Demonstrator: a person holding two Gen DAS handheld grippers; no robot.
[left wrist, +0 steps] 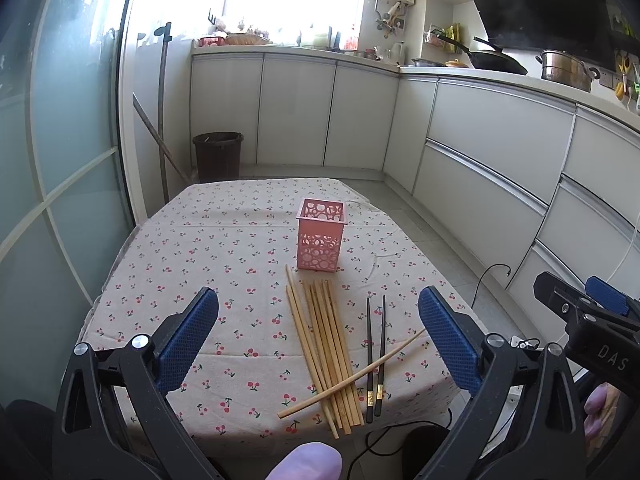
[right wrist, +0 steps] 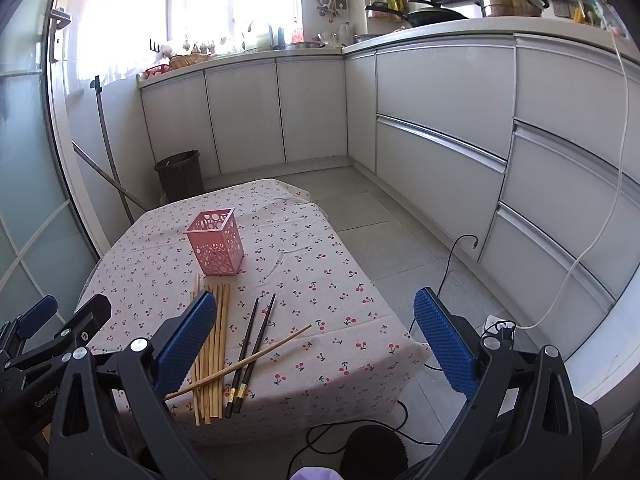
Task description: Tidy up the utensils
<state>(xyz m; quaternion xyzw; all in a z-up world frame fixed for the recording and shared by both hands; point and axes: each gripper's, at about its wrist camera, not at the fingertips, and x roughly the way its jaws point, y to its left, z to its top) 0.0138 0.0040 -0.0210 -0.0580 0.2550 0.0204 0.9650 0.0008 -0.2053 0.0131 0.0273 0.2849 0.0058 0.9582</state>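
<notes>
A pink perforated holder point(left wrist: 321, 234) stands upright on the cherry-print tablecloth point(left wrist: 224, 240); it also shows in the right wrist view point(right wrist: 216, 240). In front of it lie several bamboo chopsticks point(left wrist: 324, 344) in a bundle, one more bamboo chopstick point(left wrist: 360, 374) crossed over them, and a black pair point(left wrist: 376, 356). The right wrist view shows the bundle point(right wrist: 214, 364) and the black pair point(right wrist: 252, 350). My left gripper point(left wrist: 318, 338) is open and empty above the bundle. My right gripper point(right wrist: 316, 338) is open and empty at the table's right front.
A dark waste bin point(left wrist: 218, 156) and a leaning mop handle point(left wrist: 162, 120) stand behind the table. White cabinets point(left wrist: 480, 152) run along the back and right. Cables point(right wrist: 452, 264) lie on the tiled floor right of the table.
</notes>
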